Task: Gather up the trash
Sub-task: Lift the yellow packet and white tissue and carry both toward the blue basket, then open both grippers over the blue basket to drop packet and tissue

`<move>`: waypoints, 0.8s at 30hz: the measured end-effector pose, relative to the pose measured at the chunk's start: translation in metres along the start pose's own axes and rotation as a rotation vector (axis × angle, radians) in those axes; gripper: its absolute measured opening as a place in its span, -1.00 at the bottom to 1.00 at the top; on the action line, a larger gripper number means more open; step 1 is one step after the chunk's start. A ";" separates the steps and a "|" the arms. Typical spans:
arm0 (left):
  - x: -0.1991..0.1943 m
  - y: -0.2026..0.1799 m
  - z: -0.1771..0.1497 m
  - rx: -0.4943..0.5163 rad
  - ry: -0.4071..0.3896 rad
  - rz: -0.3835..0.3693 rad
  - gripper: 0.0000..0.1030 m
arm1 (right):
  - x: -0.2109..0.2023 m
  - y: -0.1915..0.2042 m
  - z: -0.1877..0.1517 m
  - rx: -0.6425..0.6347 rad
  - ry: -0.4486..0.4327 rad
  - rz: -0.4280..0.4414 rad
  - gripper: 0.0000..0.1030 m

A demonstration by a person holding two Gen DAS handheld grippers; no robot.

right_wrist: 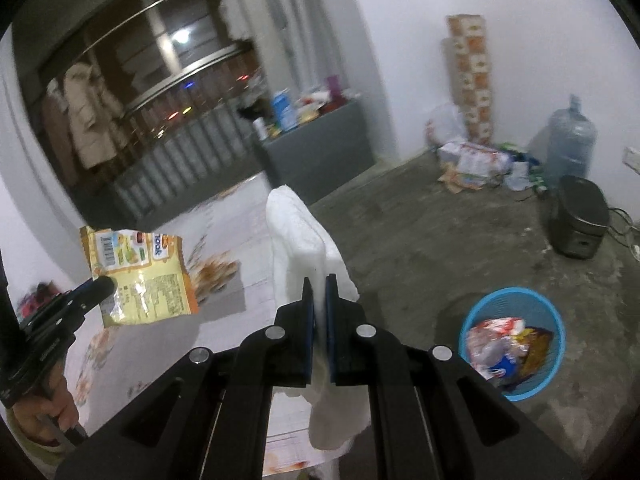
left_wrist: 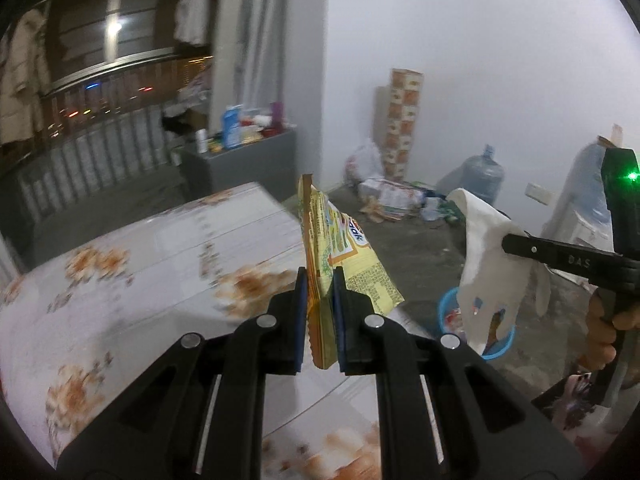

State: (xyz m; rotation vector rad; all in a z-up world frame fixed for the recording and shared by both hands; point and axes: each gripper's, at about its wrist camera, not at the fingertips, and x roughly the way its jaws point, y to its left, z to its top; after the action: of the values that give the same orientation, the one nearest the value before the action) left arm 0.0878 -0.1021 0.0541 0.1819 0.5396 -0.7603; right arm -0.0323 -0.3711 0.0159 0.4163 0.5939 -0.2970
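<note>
Right wrist view: my right gripper [right_wrist: 319,280] is clamped on a white tissue [right_wrist: 298,236], my left gripper [left_wrist: 320,276] on a yellow wrapper [left_wrist: 340,256], both above the table's [left_wrist: 140,248] edge. Carrying step; next, over the blue basket [right_wrist: 514,336], then release.

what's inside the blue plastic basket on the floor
The round blue plastic basket holds crumpled wrappers, red-white, clear and yellow-brown. Whatever lies beneath them, and the bottom, is hidden.

Two wrist views angled downward, sharing blue basket [right_wrist: 514,336], table [left_wrist: 132,264]
</note>
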 end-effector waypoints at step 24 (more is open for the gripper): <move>0.232 -0.226 0.034 0.202 0.307 -0.390 -0.78 | 0.031 -0.237 -0.014 0.415 -0.040 -0.432 -0.88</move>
State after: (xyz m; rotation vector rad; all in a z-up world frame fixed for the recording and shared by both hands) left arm 0.0821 -0.4161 -0.0311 0.3925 0.8023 -1.1783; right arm -0.1061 -0.5765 -0.0818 0.6784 0.5802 -0.8481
